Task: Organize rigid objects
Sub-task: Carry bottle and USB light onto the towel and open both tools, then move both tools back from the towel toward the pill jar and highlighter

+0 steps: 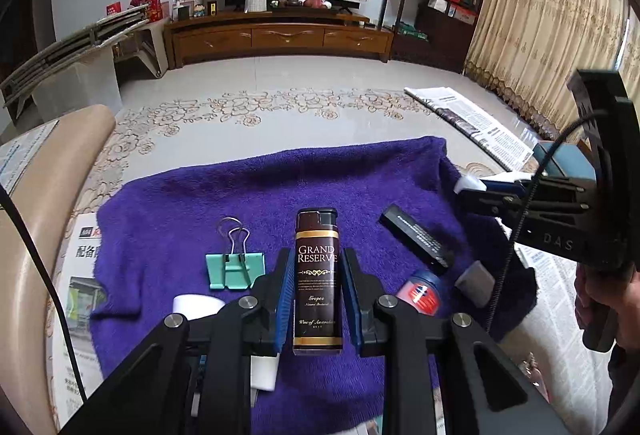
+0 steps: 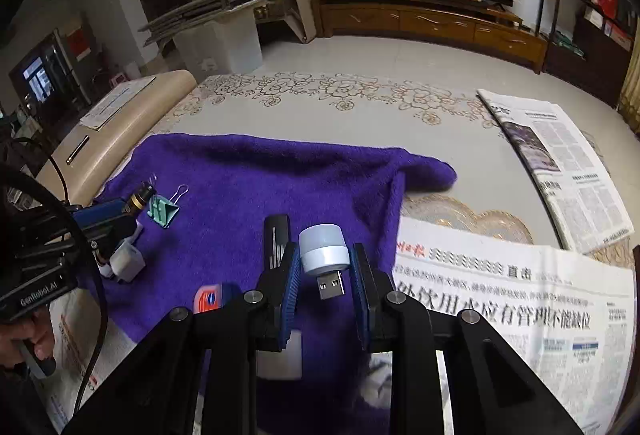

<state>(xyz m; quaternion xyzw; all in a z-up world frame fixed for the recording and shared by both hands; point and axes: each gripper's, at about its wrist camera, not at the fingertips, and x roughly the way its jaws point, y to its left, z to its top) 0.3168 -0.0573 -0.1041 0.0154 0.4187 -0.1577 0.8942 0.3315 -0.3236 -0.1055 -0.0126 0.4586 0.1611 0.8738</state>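
Left wrist: left gripper [image 1: 316, 275] clamped on lighter [image 1: 318, 283] above towel [image 1: 168, 203]; right gripper [image 2: 324, 267] clamped on USB lamp [image 2: 325, 249].

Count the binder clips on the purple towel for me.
1: a green binder clip lies on the towel just left of the left gripper, handles pointing away. Others could hide under the grippers.

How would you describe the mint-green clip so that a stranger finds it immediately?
Look at the purple towel spread on the table. Near its left side, just left of the left gripper that grips the brown lighter, lies the binder clip. It is the only mint-green thing, with silver wire handles.
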